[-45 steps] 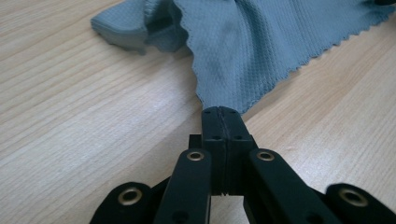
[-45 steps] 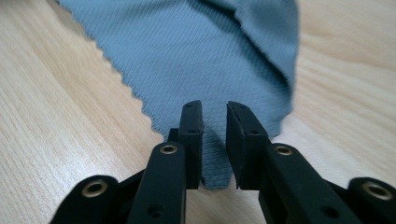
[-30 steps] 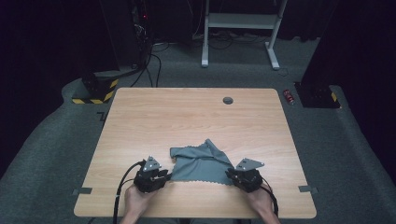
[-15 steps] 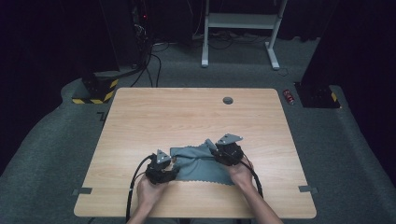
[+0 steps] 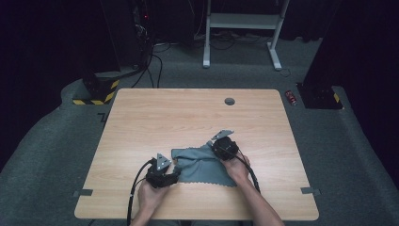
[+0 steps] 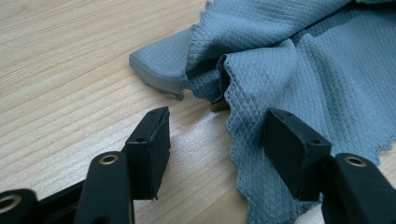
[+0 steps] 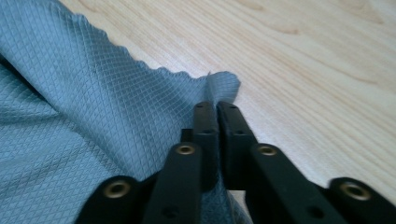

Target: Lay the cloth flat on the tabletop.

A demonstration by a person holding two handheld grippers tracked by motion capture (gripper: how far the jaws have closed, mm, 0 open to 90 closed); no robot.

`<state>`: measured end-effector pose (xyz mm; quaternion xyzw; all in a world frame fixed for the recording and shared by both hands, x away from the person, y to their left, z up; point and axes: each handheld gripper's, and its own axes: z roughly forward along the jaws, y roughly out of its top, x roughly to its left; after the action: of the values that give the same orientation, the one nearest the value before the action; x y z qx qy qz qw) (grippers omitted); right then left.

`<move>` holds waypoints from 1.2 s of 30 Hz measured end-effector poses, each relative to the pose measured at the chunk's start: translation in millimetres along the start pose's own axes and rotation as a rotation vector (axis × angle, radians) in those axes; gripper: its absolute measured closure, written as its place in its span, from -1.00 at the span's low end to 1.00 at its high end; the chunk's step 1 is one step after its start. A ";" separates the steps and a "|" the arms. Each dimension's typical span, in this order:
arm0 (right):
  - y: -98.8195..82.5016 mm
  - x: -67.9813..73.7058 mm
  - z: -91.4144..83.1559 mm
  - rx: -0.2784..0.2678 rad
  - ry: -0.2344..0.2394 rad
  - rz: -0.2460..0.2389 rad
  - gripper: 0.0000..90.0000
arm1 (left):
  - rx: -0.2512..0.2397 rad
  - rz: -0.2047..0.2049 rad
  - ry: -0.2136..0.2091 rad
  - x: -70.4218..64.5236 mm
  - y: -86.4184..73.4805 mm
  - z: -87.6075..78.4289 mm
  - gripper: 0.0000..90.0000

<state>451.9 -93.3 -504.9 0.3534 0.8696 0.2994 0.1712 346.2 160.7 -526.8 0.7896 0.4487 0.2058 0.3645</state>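
**Cloth Fold: Corner Position Relative to Open Left Jaws**

Grey cloth [image 5: 203, 165] lying rumpled on the near-centre of the wooden table [image 5: 188, 113], between both hands. Right gripper [image 7: 217, 109] clamped shut on a scalloped corner at the cloth's far right side; jaws just closed, fabric pinched between the pads. Left gripper [image 6: 212, 140] spread wide, jaws just opened, nothing pressed between them; right-hand pad [image 6: 292, 149] over the cloth's scalloped edge, left-hand pad [image 6: 152, 144] over bare wood.

Deciding relation: in the left gripper view, folded corner of the cloth straight ahead of the open jaws and slightly beyond the tips, near but apart. Cloth's long axis running roughly left to right across the table, from one gripper to the other. Left gripper nearer that loose corner; right gripper already occupied at the opposite end.

Likely next move: short advance of the left jaws onto the corner, then closure. Risk: catching a single layer of the doubled fabric.
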 end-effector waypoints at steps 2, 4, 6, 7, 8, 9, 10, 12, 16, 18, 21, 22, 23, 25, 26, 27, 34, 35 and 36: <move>0.8 -2.1 -4.1 -0.021 -0.008 0.002 0.96 | 0.000 -0.001 0.001 0.0 0.0 0.0 -0.10; 1.1 -6.3 -9.9 -0.047 -0.016 0.020 0.96 | 0.000 -0.001 0.001 -0.1 0.0 0.0 -0.10; 0.2 -13.3 -15.4 -0.072 -0.032 0.038 0.96 | 0.000 -0.001 0.001 -0.1 0.0 0.0 -0.10; -0.8 -17.6 -17.7 -0.083 -0.039 0.053 0.96 | 0.000 -0.001 0.001 -0.1 0.0 0.0 -0.10; -1.7 -21.2 -19.2 -0.092 -0.048 0.065 0.96 | 0.000 -0.001 0.001 -0.1 0.0 0.0 -0.10; -3.5 -27.3 -21.4 -0.103 -0.057 0.096 0.96 | 0.000 -0.002 0.001 -0.1 0.0 0.1 -0.10; -4.7 -31.1 -22.4 -0.108 -0.066 0.111 0.96 | -0.001 -0.001 0.001 -0.1 -0.1 0.1 -0.10; -6.4 -40.3 -22.7 -0.104 -0.094 0.134 0.96 | -0.001 -0.001 0.001 -0.1 -0.1 0.1 -0.10; -6.2 -51.5 -18.6 -0.073 -0.109 0.151 0.95 | 0.000 0.000 0.000 0.1 0.0 0.0 -0.10; -7.9 -52.1 -14.0 -0.047 -0.109 0.155 0.88 | 0.000 0.000 0.000 0.7 0.1 -0.2 -0.10; -11.6 -52.6 -14.3 -0.051 -0.099 0.202 0.63 | 0.006 -0.010 -0.014 2.0 1.2 -0.6 -0.09; -12.3 -52.5 -16.8 -0.063 -0.095 0.205 0.60 | 0.014 -0.013 -0.025 3.2 2.6 -1.0 -0.06; -13.0 -51.4 -21.3 -0.080 -0.092 0.205 0.58 | 0.012 -0.020 -0.030 3.4 3.5 -1.2 -0.05; -14.4 -46.4 -32.7 -0.117 -0.083 0.196 0.57 | 0.004 -0.013 -0.029 3.6 8.3 -2.1 -0.02; -14.9 -44.2 -36.2 -0.122 -0.077 0.190 0.56 | 0.005 -0.007 -0.029 3.6 11.3 -1.8 -0.01; -15.7 -41.1 -39.7 -0.127 -0.067 0.179 0.56 | 0.005 0.001 -0.029 3.5 14.6 -1.1 -0.01; -32.1 -14.7 -42.5 -0.078 -0.010 0.116 0.52 | 0.042 0.082 -0.015 -1.4 26.4 8.5 0.12; -36.3 -10.4 -39.5 -0.061 0.000 0.113 0.51 | 0.052 0.085 -0.020 -2.3 25.7 9.8 0.19; -38.7 -8.0 -37.1 -0.049 0.001 0.111 0.51 | 0.061 0.091 -0.022 -3.0 24.9 11.0 0.27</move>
<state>418.7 -136.0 -500.8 0.3968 0.8411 0.3297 0.1625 365.7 145.5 -515.0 0.8221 0.4145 0.1995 0.3354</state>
